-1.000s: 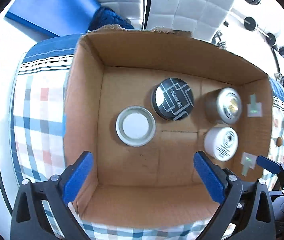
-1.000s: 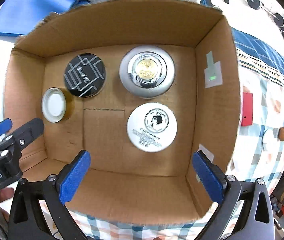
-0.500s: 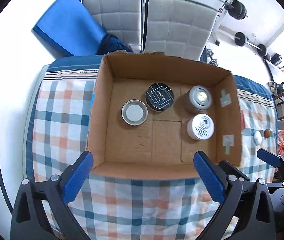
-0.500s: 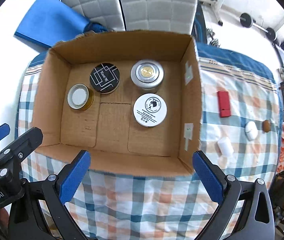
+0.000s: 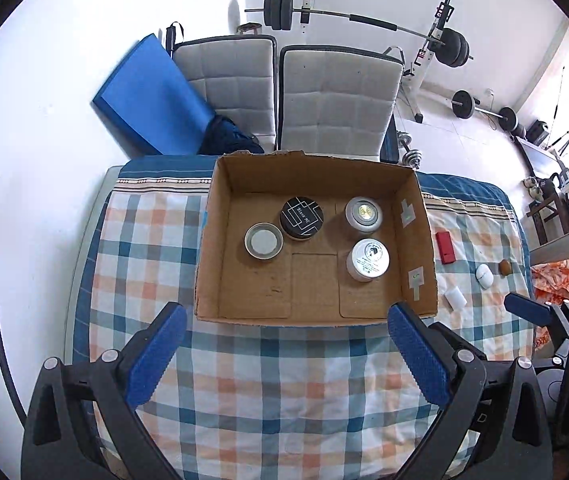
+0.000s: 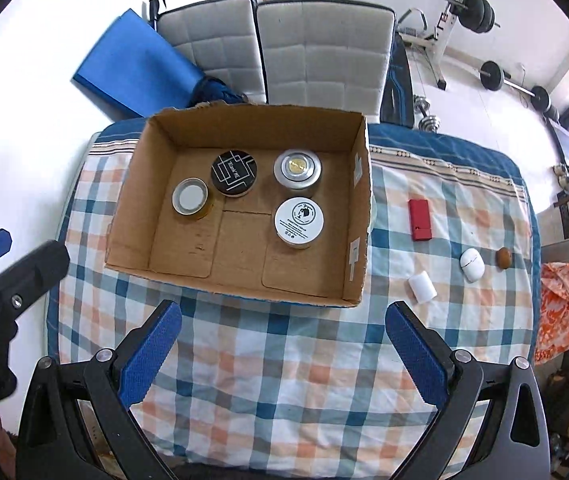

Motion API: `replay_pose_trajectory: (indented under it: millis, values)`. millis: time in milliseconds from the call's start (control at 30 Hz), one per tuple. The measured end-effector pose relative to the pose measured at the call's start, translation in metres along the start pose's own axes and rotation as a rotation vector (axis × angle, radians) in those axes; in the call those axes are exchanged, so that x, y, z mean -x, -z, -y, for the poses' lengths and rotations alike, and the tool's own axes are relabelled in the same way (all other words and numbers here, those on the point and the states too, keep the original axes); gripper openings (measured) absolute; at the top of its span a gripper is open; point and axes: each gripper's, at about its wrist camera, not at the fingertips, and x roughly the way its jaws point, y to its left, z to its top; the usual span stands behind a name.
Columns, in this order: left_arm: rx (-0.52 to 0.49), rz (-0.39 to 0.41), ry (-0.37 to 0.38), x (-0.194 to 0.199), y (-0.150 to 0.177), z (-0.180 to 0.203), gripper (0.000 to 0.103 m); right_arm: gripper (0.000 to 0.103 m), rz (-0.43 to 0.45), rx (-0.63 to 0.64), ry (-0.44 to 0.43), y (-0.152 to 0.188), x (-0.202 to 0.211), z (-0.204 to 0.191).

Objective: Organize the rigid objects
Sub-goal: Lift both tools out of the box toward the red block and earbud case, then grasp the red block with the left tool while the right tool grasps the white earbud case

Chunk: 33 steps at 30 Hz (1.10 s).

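Note:
An open cardboard box (image 5: 414, 208) (image 6: 132, 196) stands on a checked cloth. In it sit several round jars: a black-lidded one (image 5: 301, 217) (image 6: 234, 172), a white-lidded one in a gold rim (image 5: 263, 241) (image 6: 190, 201), a silver one (image 5: 363, 213) (image 6: 297, 169) and a white one (image 5: 368, 259) (image 6: 299, 223). My left gripper (image 5: 286, 352) is open and empty, high above the cloth in front of the box. My right gripper (image 6: 282, 350) is open and empty, likewise back from the box.
Right of the box on the cloth lie a red block (image 6: 420, 219), two small white cases (image 6: 422, 287) (image 6: 471, 265) and a brown round piece (image 6: 503, 258). Two grey chairs (image 5: 336, 100), a blue mat (image 5: 148, 96) and barbell weights stand behind the table.
Both grippers have pulled up and back from inside the box; the box now looks small and the whole table shows. The jars have not moved.

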Motion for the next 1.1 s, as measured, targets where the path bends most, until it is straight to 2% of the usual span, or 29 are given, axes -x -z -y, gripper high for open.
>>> replay_pose_trajectory:
  millis: [300,467,567,667,767,867,967,1033,1100]
  values:
    - [0.008,-0.004,0.027,0.011,0.011,0.014,0.103,0.103,0.018,0.000,-0.041,0.009,0.019,0.012]
    - [-0.005,0.009,0.055,0.014,0.007,0.038,0.103,0.103,0.013,-0.040,-0.075,0.013,0.021,0.039]
    - [-0.039,0.007,0.081,0.007,0.002,0.068,0.103,0.103,0.012,-0.094,-0.055,0.017,0.021,0.076]
    - [-0.077,-0.018,0.123,-0.009,-0.006,0.108,0.103,0.103,-0.001,-0.179,-0.012,0.022,0.017,0.133]
    - [-0.114,-0.058,0.175,-0.036,-0.016,0.157,0.103,0.103,-0.022,-0.261,0.047,0.025,0.006,0.193]
    - [-0.139,-0.108,0.206,-0.068,-0.028,0.202,0.103,0.103,-0.043,-0.322,0.057,0.024,-0.013,0.245]
    - [-0.158,-0.172,0.204,-0.108,-0.041,0.246,0.103,0.103,-0.060,-0.329,0.083,0.015,-0.049,0.291]
    - [-0.171,-0.195,0.172,-0.133,-0.049,0.267,0.103,0.102,-0.081,-0.322,0.122,0.008,-0.075,0.313]
    - [-0.181,-0.215,0.131,-0.158,-0.056,0.283,0.103,0.098,-0.118,-0.308,0.110,-0.001,-0.111,0.330]
